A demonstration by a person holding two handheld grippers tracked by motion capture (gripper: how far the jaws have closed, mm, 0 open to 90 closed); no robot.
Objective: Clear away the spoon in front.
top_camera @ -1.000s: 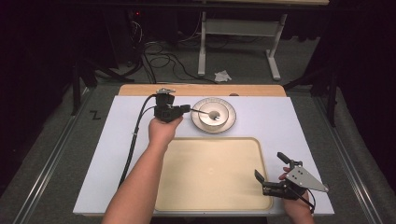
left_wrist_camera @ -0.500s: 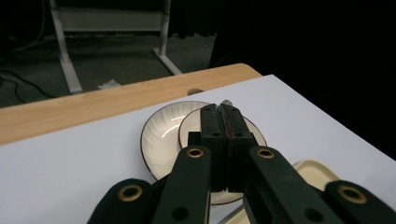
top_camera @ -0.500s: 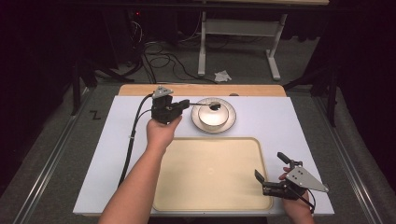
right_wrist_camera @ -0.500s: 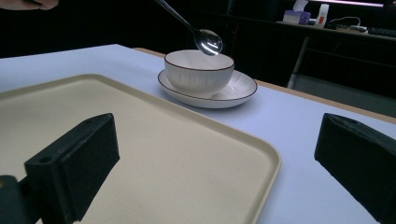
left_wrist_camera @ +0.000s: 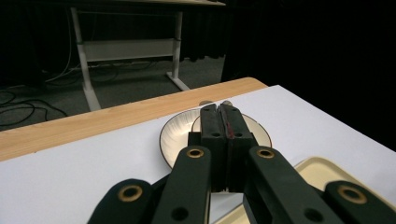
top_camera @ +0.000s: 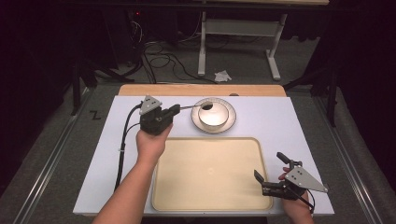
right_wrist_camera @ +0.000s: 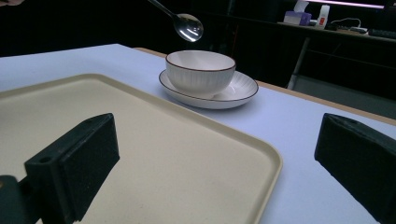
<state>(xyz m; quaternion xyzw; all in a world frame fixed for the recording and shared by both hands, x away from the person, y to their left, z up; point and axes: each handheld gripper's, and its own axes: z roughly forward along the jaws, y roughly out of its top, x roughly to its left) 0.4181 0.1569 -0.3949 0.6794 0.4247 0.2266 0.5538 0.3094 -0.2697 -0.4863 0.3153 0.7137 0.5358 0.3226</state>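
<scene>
Since a second ago, the left gripper (top_camera: 173,110) has drawn back to the left, away from the bowl (top_camera: 214,114), and lifted the spoon (top_camera: 196,107) with it. Its jaws are pressed together on the spoon's handle; in the left gripper view they meet with no gap. The spoon's head now hangs above the bowl's near-left rim, clear of the bowl, as the right gripper view shows. The right gripper (top_camera: 268,173) has kept its place at the table's near right corner, jaws spread wide with nothing between them.

The bowl sits on a saucer (top_camera: 231,125) on the far half of the white table (top_camera: 107,158), just beyond the far edge of the cream tray (top_camera: 210,186). A narrow strip of bare table separates the saucer's rim from the tray's raised lip. The tray lies flat, taking up the middle of the near half; its right edge runs close beside the right gripper's jaws.

Open table lies to the left of the left hand (top_camera: 150,142), out to the left edge, and to the right of the saucer, out to the right edge. A wooden strip (top_camera: 201,89) runs along the table's far edge, just behind the saucer. The left gripper's cable (top_camera: 122,149) trails down the left side of the table beside the forearm.
</scene>
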